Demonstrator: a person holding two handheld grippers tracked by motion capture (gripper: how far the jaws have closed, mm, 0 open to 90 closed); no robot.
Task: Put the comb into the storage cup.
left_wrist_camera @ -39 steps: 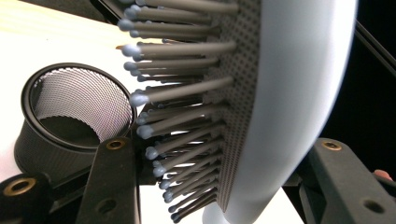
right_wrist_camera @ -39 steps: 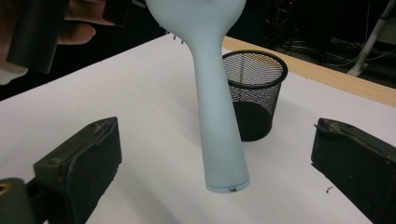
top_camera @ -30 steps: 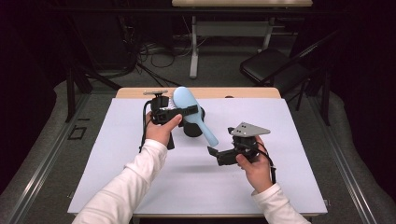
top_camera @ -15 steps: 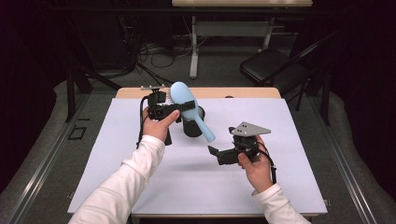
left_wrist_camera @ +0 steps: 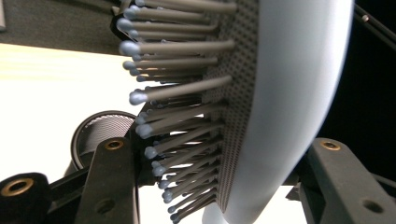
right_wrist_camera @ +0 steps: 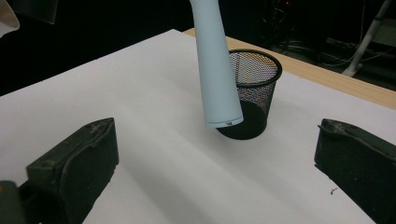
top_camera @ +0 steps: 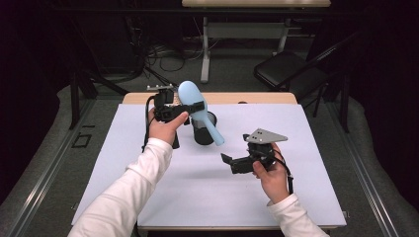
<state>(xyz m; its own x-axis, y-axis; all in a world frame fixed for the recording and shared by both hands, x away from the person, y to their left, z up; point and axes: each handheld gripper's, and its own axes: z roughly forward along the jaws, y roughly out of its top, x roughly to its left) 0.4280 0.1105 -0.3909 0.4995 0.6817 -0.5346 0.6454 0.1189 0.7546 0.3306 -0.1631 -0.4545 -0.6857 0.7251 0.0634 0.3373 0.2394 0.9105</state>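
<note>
- High view: your left hand-held gripper [top_camera: 190, 109] clamps the light blue hairbrush [top_camera: 197, 114] by its head, handle slanting down in front of the black mesh cup [top_camera: 204, 129] on the counter [top_camera: 296, 148]; your right hand-held gripper [top_camera: 228, 160] hangs empty.
- Left gripper view: jaws squeeze the hairbrush [left_wrist_camera: 261, 107] head, bristles sideways.
- Right gripper view: jaws wide apart, nothing between; the brush handle [right_wrist_camera: 215, 79] hangs before the cup [right_wrist_camera: 254, 93].

White table [top_camera: 148, 197] open ahead of my right tool [top_camera: 237, 163], mesh cup [top_camera: 203, 132] standing mid-table, hairbrush [top_camera: 197, 116] in my left tool [top_camera: 170, 112] slanting across the cup's near side, handle blocking that approach
</note>
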